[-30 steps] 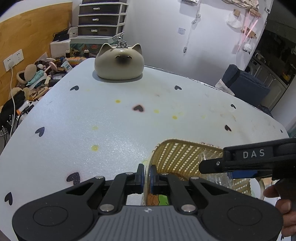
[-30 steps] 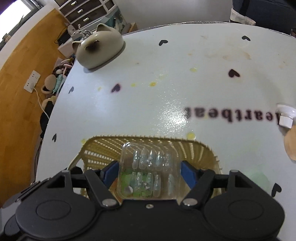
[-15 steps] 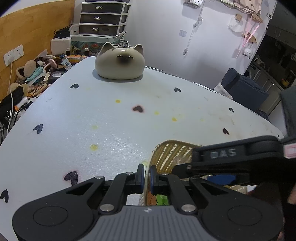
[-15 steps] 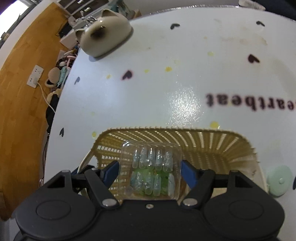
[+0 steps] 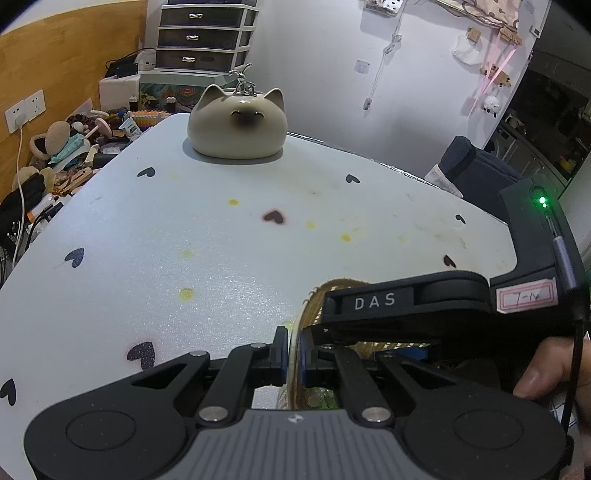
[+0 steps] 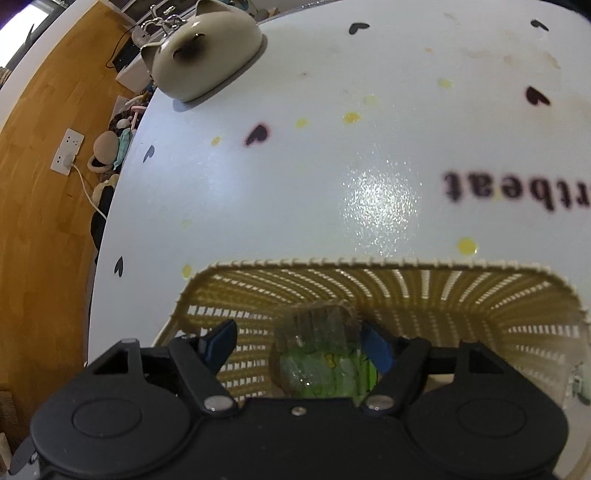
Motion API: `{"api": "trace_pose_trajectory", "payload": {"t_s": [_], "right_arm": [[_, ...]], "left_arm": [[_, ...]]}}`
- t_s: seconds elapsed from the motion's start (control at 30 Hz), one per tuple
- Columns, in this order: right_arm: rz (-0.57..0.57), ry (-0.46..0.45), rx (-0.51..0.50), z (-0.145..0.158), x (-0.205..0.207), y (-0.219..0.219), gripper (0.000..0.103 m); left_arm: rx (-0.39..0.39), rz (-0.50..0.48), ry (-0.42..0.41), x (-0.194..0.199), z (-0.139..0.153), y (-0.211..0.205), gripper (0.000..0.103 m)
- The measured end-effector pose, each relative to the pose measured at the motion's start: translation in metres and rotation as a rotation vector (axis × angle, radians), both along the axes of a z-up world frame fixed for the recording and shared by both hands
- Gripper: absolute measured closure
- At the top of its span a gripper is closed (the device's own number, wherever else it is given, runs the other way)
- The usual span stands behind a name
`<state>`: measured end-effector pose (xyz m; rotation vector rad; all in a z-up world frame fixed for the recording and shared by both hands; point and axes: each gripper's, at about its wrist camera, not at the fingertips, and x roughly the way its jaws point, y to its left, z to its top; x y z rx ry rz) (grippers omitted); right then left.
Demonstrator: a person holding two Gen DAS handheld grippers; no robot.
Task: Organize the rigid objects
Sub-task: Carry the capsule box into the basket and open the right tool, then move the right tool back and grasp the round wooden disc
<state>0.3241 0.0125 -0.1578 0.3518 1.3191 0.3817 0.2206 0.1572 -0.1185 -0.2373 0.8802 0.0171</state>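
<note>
Two jaws of the left gripper (image 5: 291,354) stand nearly together in the left wrist view, clamped on the thin rim of the woven basket (image 5: 332,290), which rises between them and runs ahead and to their right. Just right of the jaws, the right gripper (image 5: 406,310) reaches across over the basket, its side marked DAS, with the person's right hand (image 5: 554,369) behind it at the far right. Well ahead of the jaws, across the white table (image 5: 221,236) printed with small hearts, a cat-shaped ceramic jar (image 5: 236,125) sits near the far edge; beyond it a drawer unit (image 5: 205,35) stands against the wall. In the right wrist view, the right gripper (image 6: 295,345) has its jaws wide apart inside the woven basket (image 6: 388,288). A clear plastic case (image 6: 317,354) with green contents lies between them on the basket floor, close to the right blue pad (image 6: 376,347) and clear of the left one; whether that pad touches the case cannot be told, and the case looks blurred. The basket's far wall crosses ahead of the jaws, and past it the table (image 6: 295,184) carries blurred upside-down black lettering (image 6: 517,190) ahead and to the right. The cat-shaped ceramic jar (image 6: 207,55) lies far ahead and to the left, near the table edge, with a wooden floor (image 6: 40,177) beyond.
</note>
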Motion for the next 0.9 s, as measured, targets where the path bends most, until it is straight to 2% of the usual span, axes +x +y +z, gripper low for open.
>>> {"api": "trace_pose_trajectory", "payload": {"t_s": [0.27, 0.47, 0.53, 0.7, 0.9], "right_arm": [[0.022, -0.025, 0.042, 0.018, -0.01, -0.012, 0.026], [0.03, -0.092, 0.076, 0.045, -0.021, -0.03, 0.019], [0.024, -0.117, 0.091, 0.055, -0.023, -0.038, 0.019], [0.019, -0.198, 0.132, 0.083, -0.034, -0.06, 0.009], [-0.005, -0.327, 0.121, 0.111, -0.046, -0.093, 0.003]], "left_arm": [[0.014, -0.001, 0.003, 0.0, 0.001, -0.002, 0.097], [0.018, -0.002, 0.004, 0.0, 0.001, -0.002, 0.097], [0.021, -0.002, 0.004, 0.0, 0.001, -0.002, 0.097], [0.024, -0.002, 0.004, 0.0, 0.001, -0.002, 0.097], [0.035, -0.002, 0.003, -0.001, 0.001, -0.003, 0.097]]}}
